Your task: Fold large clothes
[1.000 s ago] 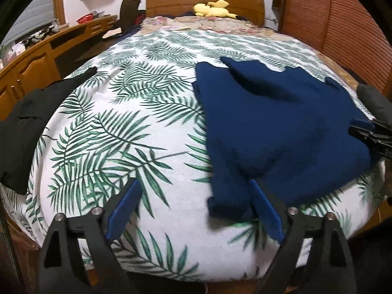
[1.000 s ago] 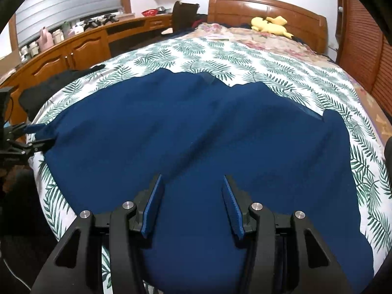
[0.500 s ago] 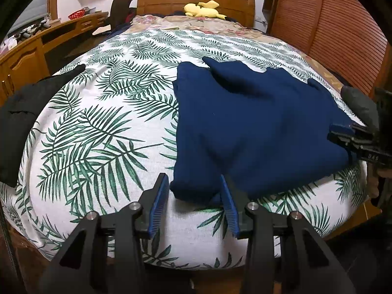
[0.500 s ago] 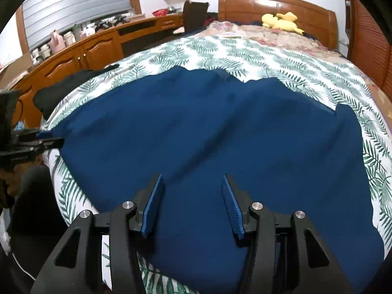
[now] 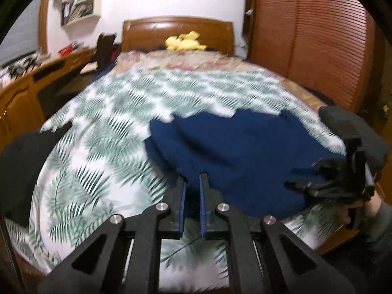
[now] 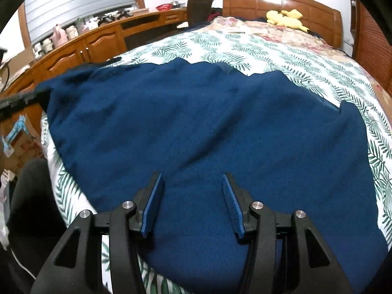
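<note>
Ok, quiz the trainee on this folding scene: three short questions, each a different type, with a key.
1. True or false: the right gripper has its jaws apart over the navy garment.
2. Multiple choice: what lies by the headboard? A) yellow plush toy B) red pillow C) laptop
3. Short answer: which gripper is closed on the garment's near edge?

Key: 1 true. 2 A. 3 the left gripper; its fingers are pressed nearly together on the fabric.
</note>
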`<state>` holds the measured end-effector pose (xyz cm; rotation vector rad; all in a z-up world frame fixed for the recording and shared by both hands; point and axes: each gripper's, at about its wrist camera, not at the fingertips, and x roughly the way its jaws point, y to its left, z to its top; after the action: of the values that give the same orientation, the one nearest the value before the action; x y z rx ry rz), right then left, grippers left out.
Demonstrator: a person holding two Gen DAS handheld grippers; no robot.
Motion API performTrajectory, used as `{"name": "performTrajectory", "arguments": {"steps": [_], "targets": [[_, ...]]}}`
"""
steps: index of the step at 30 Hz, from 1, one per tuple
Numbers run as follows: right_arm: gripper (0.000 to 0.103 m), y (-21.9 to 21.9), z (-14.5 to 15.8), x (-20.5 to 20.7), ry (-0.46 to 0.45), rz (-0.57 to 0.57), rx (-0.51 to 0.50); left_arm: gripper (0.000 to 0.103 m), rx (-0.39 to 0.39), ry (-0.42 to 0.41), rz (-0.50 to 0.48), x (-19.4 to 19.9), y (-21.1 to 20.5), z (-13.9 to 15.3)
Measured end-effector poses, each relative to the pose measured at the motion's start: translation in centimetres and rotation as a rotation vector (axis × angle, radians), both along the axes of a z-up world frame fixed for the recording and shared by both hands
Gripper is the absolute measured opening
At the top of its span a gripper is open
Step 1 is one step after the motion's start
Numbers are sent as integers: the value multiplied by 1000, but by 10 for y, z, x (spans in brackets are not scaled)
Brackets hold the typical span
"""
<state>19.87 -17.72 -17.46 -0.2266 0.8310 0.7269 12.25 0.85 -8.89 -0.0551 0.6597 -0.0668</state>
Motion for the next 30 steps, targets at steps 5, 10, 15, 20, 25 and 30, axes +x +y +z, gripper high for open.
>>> {"name": "performTrajectory", "arguments": {"steps": [5,10,15,20,25,30], "targets": [[50,-33,12,2,-3,-25,28,3,32,-61,-103,19,-48,37],[50,-74,15,10,-8,-117,42,3,55,-101,-191,37,-98,57],[50,-116,22,4,-21,-170,77,2,93,-124,-306,53,-159,66],[48,-154,22,-4,-27,-193,132,2,72,-111,-420,71,-221,66],[48,-176,25,-9,-24,-220,156,2,75,-65,-456,80,-256,51],[48,-192,31,-13,-47,-289,120,3,59,-41,-448,79,-253,44]]}}
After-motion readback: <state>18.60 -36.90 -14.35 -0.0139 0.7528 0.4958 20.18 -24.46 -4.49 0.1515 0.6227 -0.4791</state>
